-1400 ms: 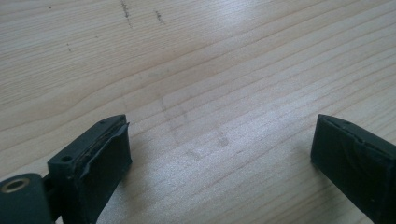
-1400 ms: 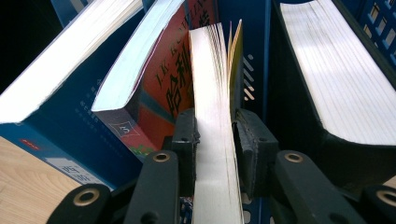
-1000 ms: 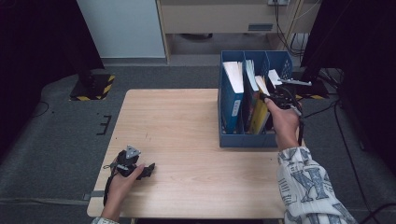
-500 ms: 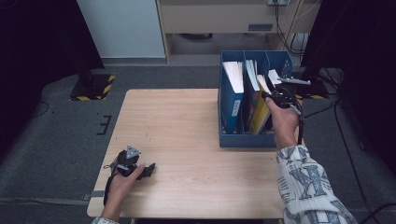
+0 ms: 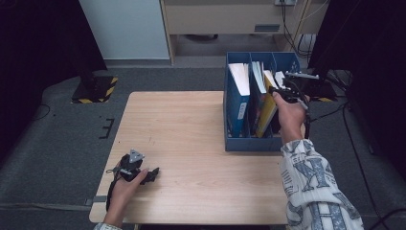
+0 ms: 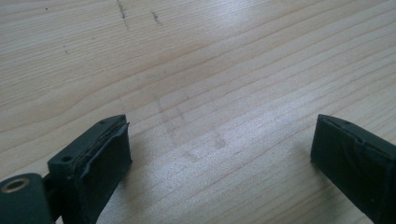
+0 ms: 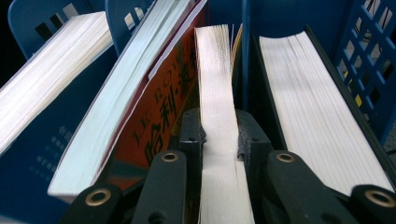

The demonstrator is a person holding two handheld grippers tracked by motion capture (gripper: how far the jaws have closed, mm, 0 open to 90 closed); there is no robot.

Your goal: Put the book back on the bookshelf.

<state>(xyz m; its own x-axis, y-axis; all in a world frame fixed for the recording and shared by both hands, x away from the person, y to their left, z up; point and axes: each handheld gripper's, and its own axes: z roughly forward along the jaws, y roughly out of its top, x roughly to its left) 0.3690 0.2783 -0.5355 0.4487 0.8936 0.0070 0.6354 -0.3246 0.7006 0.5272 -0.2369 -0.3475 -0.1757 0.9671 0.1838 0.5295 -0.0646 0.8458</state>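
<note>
Hemmed in tight around the right gripper (image 7: 218, 135): red book (image 7: 159, 116) pressing close on one side, blue divider (image 7: 246, 51) and thick book (image 7: 317, 112) on the other. Open tabletop (image 6: 210, 70) ahead of the left gripper (image 6: 219, 154).

Four books (image 7: 217, 116) are counted, stood upright in one blue file rack (image 5: 249, 143) toward two o'clock on one wooden table (image 5: 191, 143). Two grippers are seen.

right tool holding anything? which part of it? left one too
The right tool is shut on a book in the blue file box, pinching its page edge from both sides. The left tool is open over the table, holding nothing.
</note>
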